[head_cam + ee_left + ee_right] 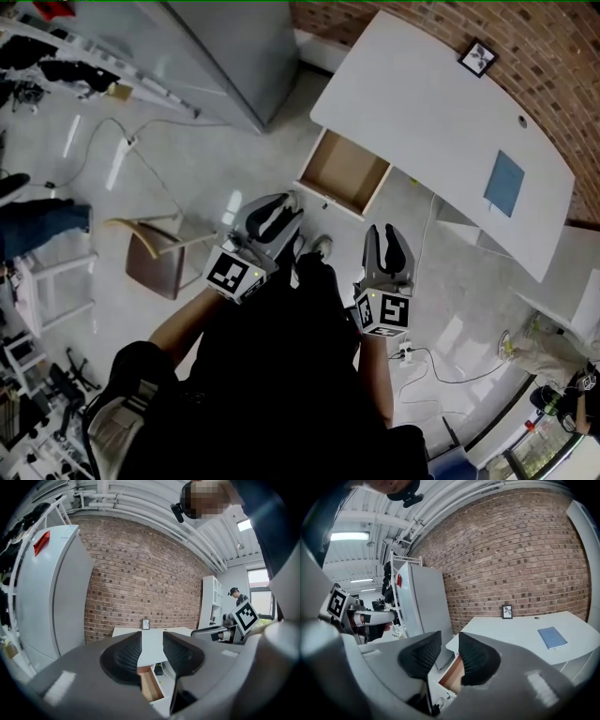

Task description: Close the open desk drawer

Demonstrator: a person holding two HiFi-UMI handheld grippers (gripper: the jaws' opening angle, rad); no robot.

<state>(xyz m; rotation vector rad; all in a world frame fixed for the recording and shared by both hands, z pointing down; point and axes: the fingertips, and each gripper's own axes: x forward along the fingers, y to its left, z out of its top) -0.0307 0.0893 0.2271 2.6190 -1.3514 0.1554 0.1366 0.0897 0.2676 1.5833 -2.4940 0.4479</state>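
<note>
A white desk [441,122] stands against a brick wall, and its wooden drawer [343,172] is pulled out toward me, empty inside. My left gripper [273,217] hovers short of the drawer's front on the left, jaws apart with nothing between them. To the right of it my right gripper [388,247] is also open and empty, a little farther back from the drawer. Through the gap of the left gripper [152,654] I see the drawer [149,684] below the desk top. The right gripper [450,654] frames the drawer [451,672] as well.
A tall grey cabinet [234,47] stands left of the desk. On the desk lie a blue notebook [504,182] and a small framed picture [478,58]. A brown chair [155,258] is at my left. Cables and a power strip [409,353] lie on the floor at right.
</note>
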